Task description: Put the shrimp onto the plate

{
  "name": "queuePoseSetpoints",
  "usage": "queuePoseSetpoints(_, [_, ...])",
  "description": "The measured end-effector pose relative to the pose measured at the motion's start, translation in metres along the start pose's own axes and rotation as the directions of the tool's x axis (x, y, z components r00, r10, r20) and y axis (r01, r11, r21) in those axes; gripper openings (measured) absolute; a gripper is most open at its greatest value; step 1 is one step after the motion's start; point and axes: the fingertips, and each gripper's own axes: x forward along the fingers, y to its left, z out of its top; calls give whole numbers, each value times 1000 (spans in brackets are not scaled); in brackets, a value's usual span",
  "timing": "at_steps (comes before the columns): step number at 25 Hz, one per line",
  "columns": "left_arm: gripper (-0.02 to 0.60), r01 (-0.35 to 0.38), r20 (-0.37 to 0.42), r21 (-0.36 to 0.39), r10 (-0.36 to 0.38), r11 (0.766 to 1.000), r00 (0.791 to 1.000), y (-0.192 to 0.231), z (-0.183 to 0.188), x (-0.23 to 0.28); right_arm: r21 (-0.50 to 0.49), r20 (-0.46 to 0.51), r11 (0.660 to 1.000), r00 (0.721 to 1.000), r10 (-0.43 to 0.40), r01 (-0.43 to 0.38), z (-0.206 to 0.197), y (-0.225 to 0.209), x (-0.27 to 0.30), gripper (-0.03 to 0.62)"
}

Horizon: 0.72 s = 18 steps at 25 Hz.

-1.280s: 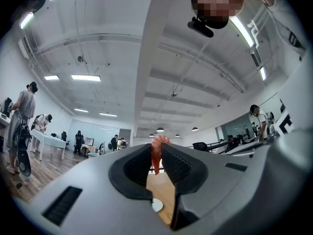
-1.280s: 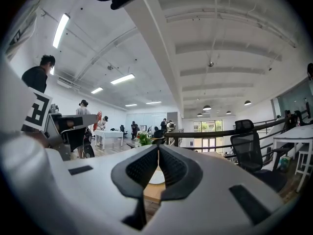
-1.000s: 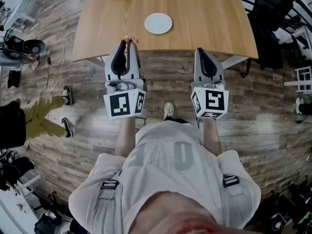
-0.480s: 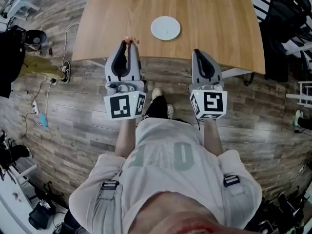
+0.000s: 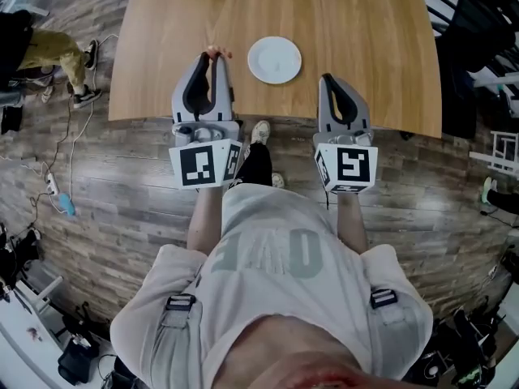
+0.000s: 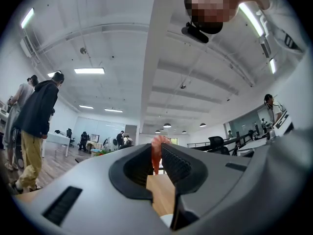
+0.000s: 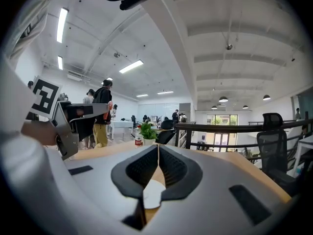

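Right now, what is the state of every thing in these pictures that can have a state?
left gripper: shut on the shrimp, raised over the near edge of the table.
shrimp: clamped in the left gripper, not yet on the plate.
right gripper: shut, holding nothing.
plate: empty, lying flat on the table.
table: carries the plate.

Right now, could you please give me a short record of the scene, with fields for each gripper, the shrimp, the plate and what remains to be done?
left gripper: shut on the shrimp, tips above the table, to the left of the plate
right gripper: shut, nothing between its jaws, tips near the table's front edge
shrimp: orange, pinched at the left jaw tips
plate: white, round, empty, on the table
table: light wood
remaining: shrimp not yet on the plate
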Motion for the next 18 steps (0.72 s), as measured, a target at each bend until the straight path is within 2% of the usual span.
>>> queuePoseSetpoints(11, [67, 53, -15, -46, -54, 997, 998, 50, -23, 100, 1, -17, 998, 998, -61, 61, 26, -28, 102, 21])
queuePoseSetpoints(18, [67, 103, -16, -67, -104, 992, 994, 59, -38, 151, 0, -40, 990, 989, -140, 140, 26, -49, 119, 21])
